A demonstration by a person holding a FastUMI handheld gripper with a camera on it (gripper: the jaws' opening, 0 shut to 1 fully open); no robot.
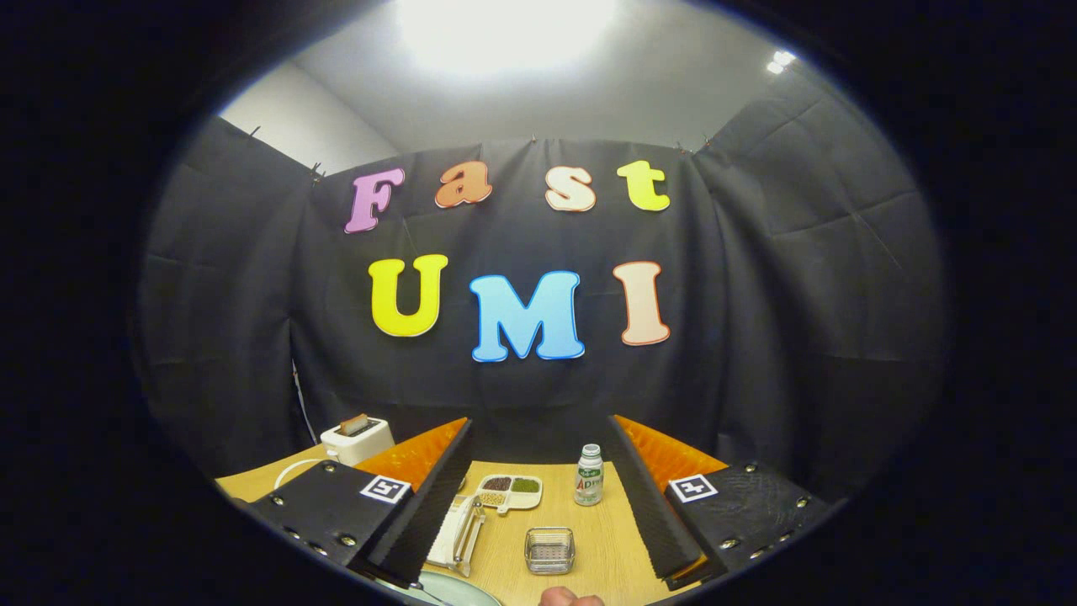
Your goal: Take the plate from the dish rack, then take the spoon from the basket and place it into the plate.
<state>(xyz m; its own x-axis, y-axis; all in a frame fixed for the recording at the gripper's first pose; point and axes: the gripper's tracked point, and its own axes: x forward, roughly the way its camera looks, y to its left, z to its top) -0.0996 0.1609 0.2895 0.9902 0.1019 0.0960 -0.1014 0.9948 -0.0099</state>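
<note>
A wooden table [589,539] fills the low part of the gripper view, w/ the gripper [538,505] raised above it and its two fingers spread wide apart, released, nothing between them. Biggest item on the table is a white toaster [358,439] far off beyond the left finger. Next, the dish rack [458,532] sits hard beside the left finger's inner edge, its long axis running away from the camera; what it holds is hard to make out. A pale plate [450,591] shows as a curved rim just under the left finger, nearest the camera, w/ a thin utensil handle possibly across it, too cut off to tell. Further ahead, btwn the fingers, lies a divided snack tray [510,492], then an upright small bottle [589,475] nearer the right finger. Smallest, a wire basket [549,550] sits close, about centred btwn the fingers; its contents aren't clear. Judgement: basket is straight ahead and below, so the next reach likely needs a downward tilt.
</note>
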